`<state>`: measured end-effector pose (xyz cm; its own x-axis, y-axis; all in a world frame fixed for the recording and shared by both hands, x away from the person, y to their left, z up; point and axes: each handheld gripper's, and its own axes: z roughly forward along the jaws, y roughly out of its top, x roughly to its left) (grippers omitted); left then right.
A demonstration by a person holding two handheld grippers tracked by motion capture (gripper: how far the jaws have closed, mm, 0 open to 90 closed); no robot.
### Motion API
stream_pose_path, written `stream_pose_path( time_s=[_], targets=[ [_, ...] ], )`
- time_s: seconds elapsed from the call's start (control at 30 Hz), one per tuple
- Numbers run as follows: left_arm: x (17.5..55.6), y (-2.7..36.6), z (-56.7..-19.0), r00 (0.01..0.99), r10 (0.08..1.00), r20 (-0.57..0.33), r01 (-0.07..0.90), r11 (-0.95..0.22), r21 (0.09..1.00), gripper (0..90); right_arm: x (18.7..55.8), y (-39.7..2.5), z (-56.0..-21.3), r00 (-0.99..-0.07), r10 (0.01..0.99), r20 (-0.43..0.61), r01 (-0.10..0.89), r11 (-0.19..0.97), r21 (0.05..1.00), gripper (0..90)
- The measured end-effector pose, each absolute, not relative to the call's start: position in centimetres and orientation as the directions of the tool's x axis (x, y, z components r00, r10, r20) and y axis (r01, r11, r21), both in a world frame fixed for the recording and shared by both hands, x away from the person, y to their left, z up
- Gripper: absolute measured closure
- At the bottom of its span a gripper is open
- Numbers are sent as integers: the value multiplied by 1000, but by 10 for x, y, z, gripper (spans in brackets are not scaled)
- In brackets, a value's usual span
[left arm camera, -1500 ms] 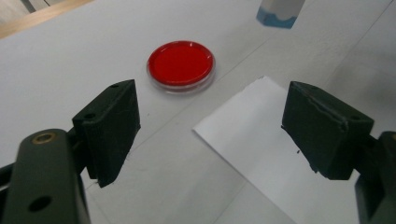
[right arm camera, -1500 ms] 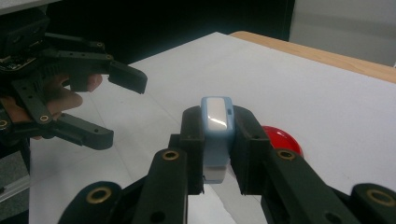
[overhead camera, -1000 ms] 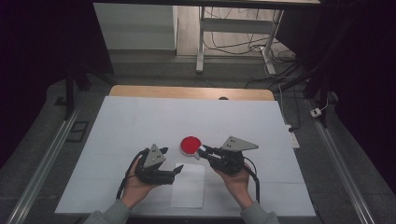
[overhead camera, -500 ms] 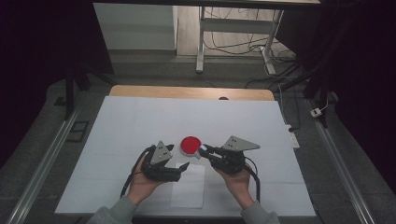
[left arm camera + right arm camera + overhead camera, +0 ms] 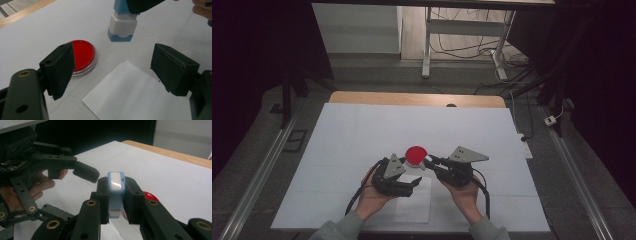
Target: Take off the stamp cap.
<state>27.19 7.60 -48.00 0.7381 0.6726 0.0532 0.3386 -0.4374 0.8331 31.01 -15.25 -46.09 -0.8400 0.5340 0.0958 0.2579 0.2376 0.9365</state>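
**Stamp held over the sheet, ink pad just beyond**

My right tool [image 5: 115,195] is clenched on a small blue-and-white stamp [image 5: 115,192], its jaws pressing the stamp's two flat sides so the working face can point down at the surface [image 5: 342,145]. In the left tool's view the stamp [image 5: 122,23] hangs in the air, its lower end clear of the surface, just past the far corner of the white paper sheet [image 5: 135,95] and to the right of the round red ink pad [image 5: 83,53]. I judge it is held that way because it sits between the two places it must touch: the pad for ink, the sheet for the print.

My left tool [image 5: 404,182] is released, jaws spread wide and holding nothing, hovering over the near left part of the sheet [image 5: 414,205]. I reckon it is placed to pin the paper so it does not lift with the stamp.

The stamp's printing face is turned away from every camera, so I cannot say whether it carries ink. From above, the stamp is too small to make out, and the right tool [image 5: 429,162] overlaps the edge of the ink pad [image 5: 415,153].
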Motion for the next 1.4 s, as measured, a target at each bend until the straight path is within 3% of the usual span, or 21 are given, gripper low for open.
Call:
stream_pose_path(
  time_s=[0.73, 0.97, 1.4],
  targets=[
    [272, 61, -487, 723, 684, 95, 322, -456, 830, 292, 308, -148, -465, -840, 533, 106, 260, 223, 940, 753],
    [274, 59, -489, 714, 689, 125, 302, -465, 832, 400, 308, -148, -465, -838, 530, 127, 273, 205, 940, 753],
    [275, 57, -492, 712, 683, 159, 282, -486, 827, 502, 308, -148, -466, -837, 527, 150, 286, 186, 940, 753]
  ],
)
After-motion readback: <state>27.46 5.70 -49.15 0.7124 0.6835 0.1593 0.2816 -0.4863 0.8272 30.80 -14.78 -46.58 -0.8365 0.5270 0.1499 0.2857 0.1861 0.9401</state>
